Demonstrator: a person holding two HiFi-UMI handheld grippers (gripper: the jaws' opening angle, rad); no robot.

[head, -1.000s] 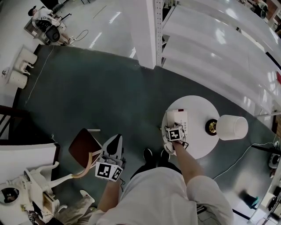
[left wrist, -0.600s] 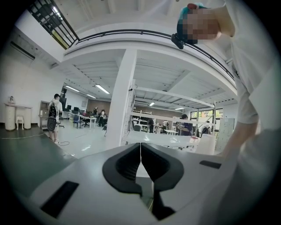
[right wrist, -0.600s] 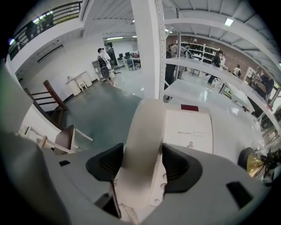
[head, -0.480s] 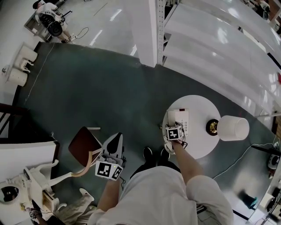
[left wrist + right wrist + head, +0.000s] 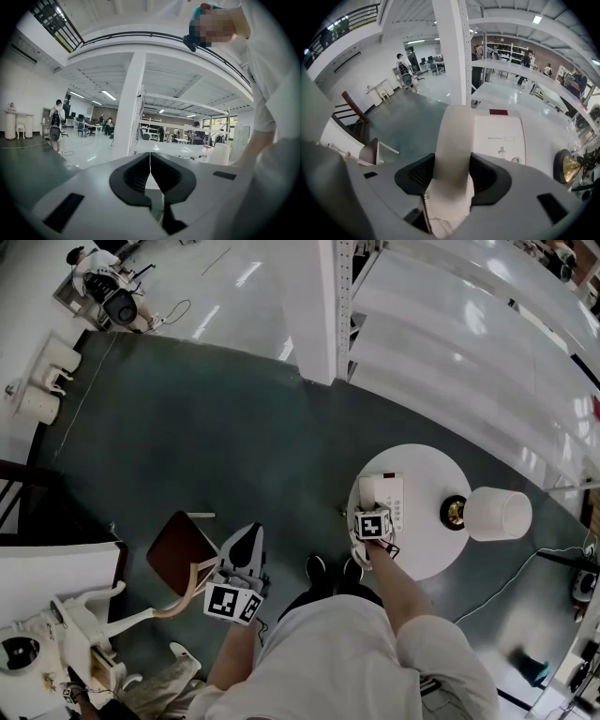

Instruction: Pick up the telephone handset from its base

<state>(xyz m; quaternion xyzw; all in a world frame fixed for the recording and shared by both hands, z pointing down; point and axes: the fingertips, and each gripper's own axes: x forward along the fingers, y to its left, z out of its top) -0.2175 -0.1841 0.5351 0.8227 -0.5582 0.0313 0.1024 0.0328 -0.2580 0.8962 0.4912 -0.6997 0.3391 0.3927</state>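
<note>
Handset (image 5: pixel 452 136) gripped by just-closing right tongs (image 5: pixel 452 172) near key "3" (image 5: pixel 516 160); left tongs (image 5: pixel 150 174) closed.

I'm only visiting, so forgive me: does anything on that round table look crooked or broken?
Nothing stands out. The phone sits flat on the table with its handset in place, and nothing looks damaged.

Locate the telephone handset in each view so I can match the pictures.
Head view: handset on the phone base's left side, on the round table, right of centre.
Left gripper view: not in it.
Right gripper view: handset at centre, rising from the bottom edge.
Shared landmark: white pillar.
</note>
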